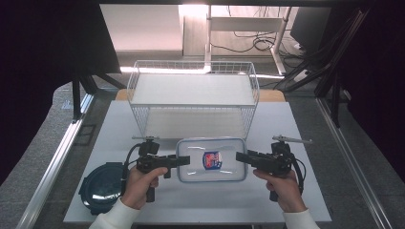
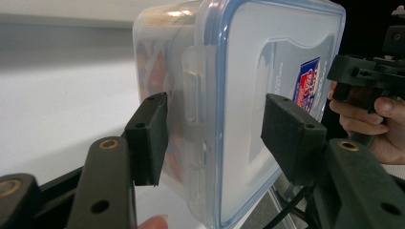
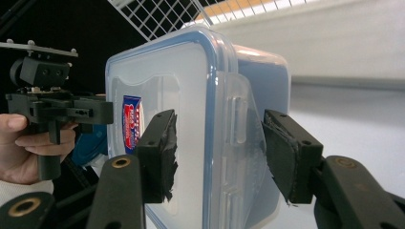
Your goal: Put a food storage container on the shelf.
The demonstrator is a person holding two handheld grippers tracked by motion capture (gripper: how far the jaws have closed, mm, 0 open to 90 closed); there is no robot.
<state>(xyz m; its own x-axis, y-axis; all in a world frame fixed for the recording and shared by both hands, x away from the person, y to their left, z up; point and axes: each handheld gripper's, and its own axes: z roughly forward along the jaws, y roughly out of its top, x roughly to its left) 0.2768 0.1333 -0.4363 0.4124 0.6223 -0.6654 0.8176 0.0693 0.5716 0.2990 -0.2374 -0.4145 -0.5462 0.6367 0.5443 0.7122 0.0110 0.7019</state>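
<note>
Clear lidded container [image 1: 211, 160] with a blue seal and a red-and-blue label, held level above the white table [image 1: 200, 200], at 6 o'clock from the wire basket [image 1: 193, 98]. Left gripper [image 1: 184, 161] clamped on its 9 o'clock end, pads [image 2: 148, 138] pressed above and below the rim in the left gripper view. Right gripper [image 1: 239, 157] clamped on the 3 o'clock end likewise, pads [image 3: 160, 152] pressed against lid and base. Round dark-blue lidded bowl [image 1: 101, 186] resting on the table at 8 o'clock from the container, just beside the left hand [image 1: 138, 183].
</note>
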